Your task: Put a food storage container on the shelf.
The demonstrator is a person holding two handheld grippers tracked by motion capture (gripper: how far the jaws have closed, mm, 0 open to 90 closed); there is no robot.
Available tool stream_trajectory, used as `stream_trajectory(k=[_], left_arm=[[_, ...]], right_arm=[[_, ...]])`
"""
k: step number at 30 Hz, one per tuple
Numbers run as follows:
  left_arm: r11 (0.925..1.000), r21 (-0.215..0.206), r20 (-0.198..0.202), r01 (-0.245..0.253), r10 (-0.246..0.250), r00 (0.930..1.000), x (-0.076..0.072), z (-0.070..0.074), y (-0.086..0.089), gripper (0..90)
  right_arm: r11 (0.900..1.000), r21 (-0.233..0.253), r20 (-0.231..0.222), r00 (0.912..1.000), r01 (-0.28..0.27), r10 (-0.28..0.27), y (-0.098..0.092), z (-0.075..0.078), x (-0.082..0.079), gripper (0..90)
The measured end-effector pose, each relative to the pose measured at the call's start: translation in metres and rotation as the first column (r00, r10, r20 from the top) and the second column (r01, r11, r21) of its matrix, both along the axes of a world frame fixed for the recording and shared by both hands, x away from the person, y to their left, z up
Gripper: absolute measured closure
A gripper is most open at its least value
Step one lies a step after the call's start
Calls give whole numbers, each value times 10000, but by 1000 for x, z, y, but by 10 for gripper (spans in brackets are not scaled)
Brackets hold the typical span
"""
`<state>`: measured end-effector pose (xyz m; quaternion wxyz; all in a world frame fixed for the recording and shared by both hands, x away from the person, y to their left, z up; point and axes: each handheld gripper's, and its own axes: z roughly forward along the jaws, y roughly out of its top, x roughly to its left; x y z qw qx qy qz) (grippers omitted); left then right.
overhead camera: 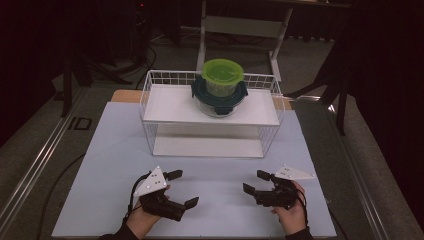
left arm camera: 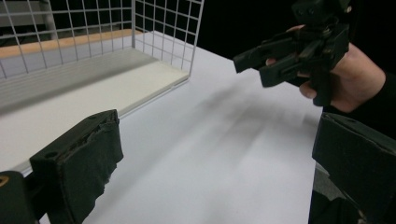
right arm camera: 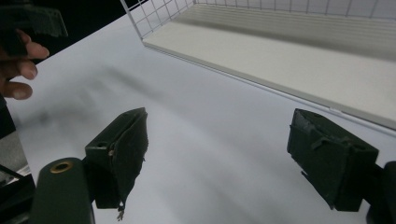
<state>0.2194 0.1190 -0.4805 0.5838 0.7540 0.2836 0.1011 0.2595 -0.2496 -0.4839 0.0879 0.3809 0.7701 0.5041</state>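
Container: a clear round tub (overhead camera: 220,97) with a dark teal clip lid; a smaller tub with a green lid (overhead camera: 222,75) is stacked on it.
Container position: on the upper shelf of the white wire rack (overhead camera: 150,107), towards the middle-right of the shelf, at the far side of the table.
Rack: two white shelves; lower shelf (overhead camera: 207,146) sits on the white table top (overhead camera: 110,150).
Container vs tongs: well apart; both tongs sit at the near edge, the rack between them and the tubs.
Left gripper (overhead camera: 181,189): held in the person's left hand (overhead camera: 142,217), jaws spread wide, nothing between them; points right and slightly away.
Right gripper (overhead camera: 253,182): in the right hand (overhead camera: 291,212), jaws apart, nothing held; points left.
Left gripper view: pads (left arm camera: 84,163) over bare table, rack corner beyond, right gripper (left arm camera: 254,65) opposite.
Right gripper view: pads (right arm camera: 123,149) wide apart, lower shelf (right arm camera: 289,60) ahead.
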Motion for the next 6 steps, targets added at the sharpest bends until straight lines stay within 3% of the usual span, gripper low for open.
stream_trajectory(k=[6], left_arm=[[10000, 20, -45, 32, -31, 10000, 1, -4, -2, 14]], right_arm=[[9999, 11, 131, 9998, 165, -166, -7, -1, -2, 198]])
